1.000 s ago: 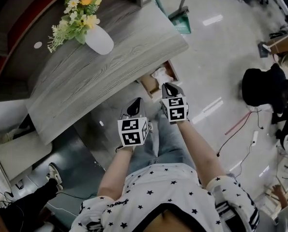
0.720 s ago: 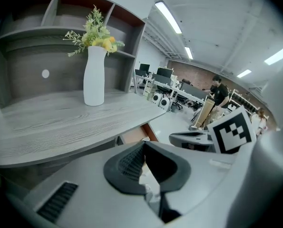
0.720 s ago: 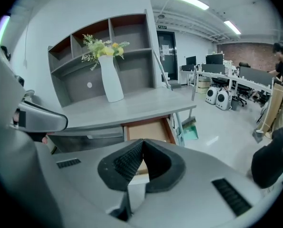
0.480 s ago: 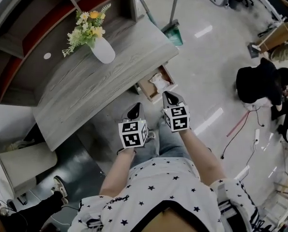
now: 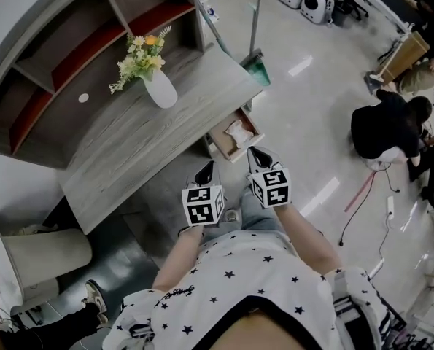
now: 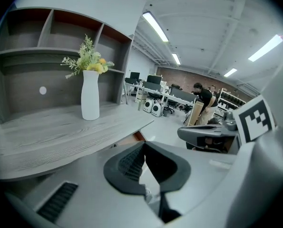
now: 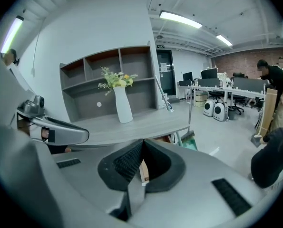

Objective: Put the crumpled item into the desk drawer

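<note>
While the wad [image 5: 238,131] lies in the open drawer [image 5: 221,140], we hold the left tool [image 5: 206,168] and right tool [image 5: 256,154] at its 6 o'clock, both pinched closed, empty.

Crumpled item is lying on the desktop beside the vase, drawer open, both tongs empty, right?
No: the crumpled item lies inside the open drawer, not on the desktop beside the vase, as the head view shows. The drawer is open, and the left tongs and right tongs are empty.
</note>
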Available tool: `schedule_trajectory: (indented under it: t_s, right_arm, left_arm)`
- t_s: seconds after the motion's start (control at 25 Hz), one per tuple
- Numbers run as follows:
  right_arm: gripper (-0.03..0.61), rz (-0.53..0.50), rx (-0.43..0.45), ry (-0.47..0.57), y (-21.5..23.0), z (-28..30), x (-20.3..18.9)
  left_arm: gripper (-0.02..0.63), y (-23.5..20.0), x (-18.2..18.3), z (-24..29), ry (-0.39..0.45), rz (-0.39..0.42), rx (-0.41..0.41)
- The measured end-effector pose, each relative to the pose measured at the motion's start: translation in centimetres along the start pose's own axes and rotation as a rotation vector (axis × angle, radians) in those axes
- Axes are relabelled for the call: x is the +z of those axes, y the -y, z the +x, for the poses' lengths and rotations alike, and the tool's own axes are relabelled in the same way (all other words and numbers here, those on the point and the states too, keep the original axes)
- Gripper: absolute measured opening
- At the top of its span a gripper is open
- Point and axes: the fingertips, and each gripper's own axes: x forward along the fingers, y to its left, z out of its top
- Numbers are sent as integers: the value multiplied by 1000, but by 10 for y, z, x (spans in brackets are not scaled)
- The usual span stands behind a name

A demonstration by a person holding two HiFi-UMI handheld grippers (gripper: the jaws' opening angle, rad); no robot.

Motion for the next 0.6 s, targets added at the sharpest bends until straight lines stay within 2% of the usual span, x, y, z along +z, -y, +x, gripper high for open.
schedule_trajectory:
  t_s: [0.36, 0.6]
  right_arm:
    - [-6, -3, 12, 72, -17, -43, 19]
    - [-6, -2, 28, 110, -30, -53, 28]
  left_arm:
    - [12, 8, 6, -29, 40, 36, -15]
    - [12, 1, 8, -41, 59, 24, -12]
